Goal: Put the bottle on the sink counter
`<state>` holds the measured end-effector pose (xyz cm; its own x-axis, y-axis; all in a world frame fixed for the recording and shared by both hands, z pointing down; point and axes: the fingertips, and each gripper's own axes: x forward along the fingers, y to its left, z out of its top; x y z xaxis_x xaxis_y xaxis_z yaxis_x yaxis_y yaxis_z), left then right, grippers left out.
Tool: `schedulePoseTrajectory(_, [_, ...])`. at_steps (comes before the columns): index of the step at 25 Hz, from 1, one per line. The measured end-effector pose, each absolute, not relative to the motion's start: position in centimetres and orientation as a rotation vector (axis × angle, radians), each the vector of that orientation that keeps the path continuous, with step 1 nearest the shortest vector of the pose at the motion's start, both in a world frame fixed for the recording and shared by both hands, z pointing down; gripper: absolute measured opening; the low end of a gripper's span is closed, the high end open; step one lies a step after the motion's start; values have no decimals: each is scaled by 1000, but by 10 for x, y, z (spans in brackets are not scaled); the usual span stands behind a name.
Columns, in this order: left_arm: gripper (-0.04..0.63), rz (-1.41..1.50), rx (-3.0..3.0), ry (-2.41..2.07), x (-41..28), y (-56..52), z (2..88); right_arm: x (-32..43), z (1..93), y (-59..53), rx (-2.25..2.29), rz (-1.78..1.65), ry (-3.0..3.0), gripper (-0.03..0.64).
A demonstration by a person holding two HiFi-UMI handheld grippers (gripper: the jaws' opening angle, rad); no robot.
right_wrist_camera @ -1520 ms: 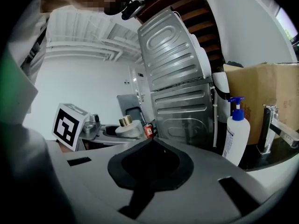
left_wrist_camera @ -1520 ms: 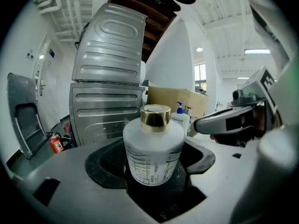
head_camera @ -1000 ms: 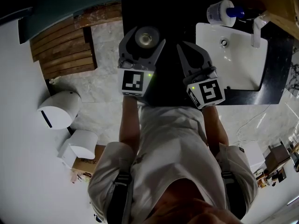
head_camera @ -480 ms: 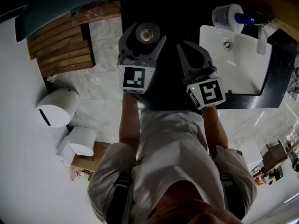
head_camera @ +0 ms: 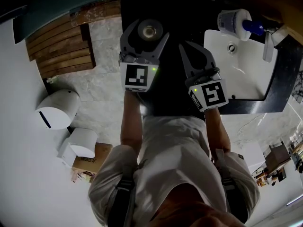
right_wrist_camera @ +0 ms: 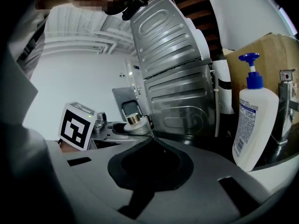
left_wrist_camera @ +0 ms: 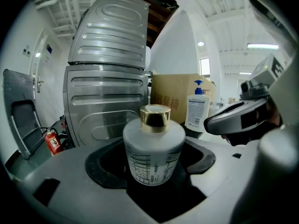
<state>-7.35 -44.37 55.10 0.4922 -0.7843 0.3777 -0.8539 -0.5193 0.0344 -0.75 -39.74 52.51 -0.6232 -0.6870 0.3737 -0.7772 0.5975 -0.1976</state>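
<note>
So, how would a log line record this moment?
left tongs: shut on bottle | right tongs: shut, empty | bottle: over sink counter

A squat, frosted white bottle [left_wrist_camera: 154, 148] with a gold cap and a printed label stands upright, clamped between the left tongs [head_camera: 148, 28]. It is at upper centre of the head view, over the dark counter [head_camera: 170, 89].

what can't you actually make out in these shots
- Left gripper view: the base of the bottle is sunk between the pads of the left claw. The head view shows only its cap.
- Left gripper view: the bottle's print is too small and blurred to read.
- Head view: the counter under the bottle is dark and covered by the claw, so the gap below cannot be judged.
- Right gripper view: the label text on the pump bottle is too small to read.
</note>
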Motion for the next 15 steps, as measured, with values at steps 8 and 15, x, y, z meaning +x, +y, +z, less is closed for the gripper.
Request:
schedulePoseTrajectory(8, [328, 507, 2502, -1389, -73, -450, 567, -8, 533, -406, 1200, 511, -2560, -3])
schedulePoseTrajectory(15, [328, 576, 2470, -1372, -73, -454, 580, -10, 538, -409, 1192, 521, -2562, -3])
